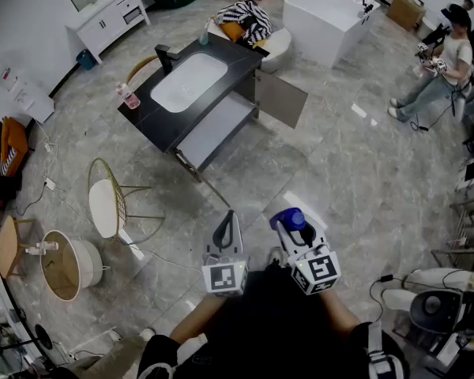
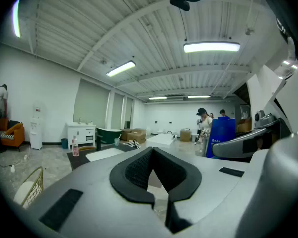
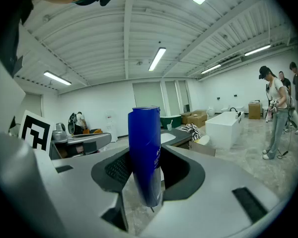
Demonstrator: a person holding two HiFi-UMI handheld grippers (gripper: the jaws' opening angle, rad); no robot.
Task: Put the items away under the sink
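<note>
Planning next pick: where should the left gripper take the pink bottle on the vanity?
Take the pink bottle mid-body, probably coming level from the open side of the vanity corner: it stands upright at that edge, clear of the faucet.

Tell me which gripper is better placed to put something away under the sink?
Right. The right gripper holds a blue bottle between its jaws; the left gripper is shut and empty. The vanity drawer stands open ahead.

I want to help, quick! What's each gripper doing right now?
Left gripper: closed, nothing in it.
Right gripper: closed on the blue bottle, holding it.
</note>
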